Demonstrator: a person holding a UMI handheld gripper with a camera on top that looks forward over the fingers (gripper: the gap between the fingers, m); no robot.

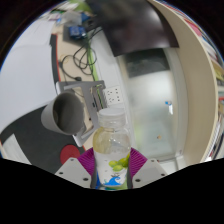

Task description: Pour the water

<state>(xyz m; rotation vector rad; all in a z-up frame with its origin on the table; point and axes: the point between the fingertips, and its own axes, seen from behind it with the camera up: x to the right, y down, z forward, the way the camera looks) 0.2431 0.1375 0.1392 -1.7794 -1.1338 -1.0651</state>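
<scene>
A clear plastic water bottle (111,148) with a white cap and a green-and-blue label stands upright between my fingers. My gripper (111,172) is shut on the bottle, with the magenta pads (84,163) pressed against both of its sides. Just left of the bottle and a little beyond it, a grey metal cup (68,111) is tilted with its dark mouth turned toward the bottle. The bottle is held well above the white table (30,70). Whether water is in the cup is hidden.
A white power strip (105,96) with cables lies behind the cup. A large dark monitor (140,30) stands at the back. A pale glossy surface (165,105) spreads to the right of the bottle. Small blue items (78,32) sit at the far edge of the table.
</scene>
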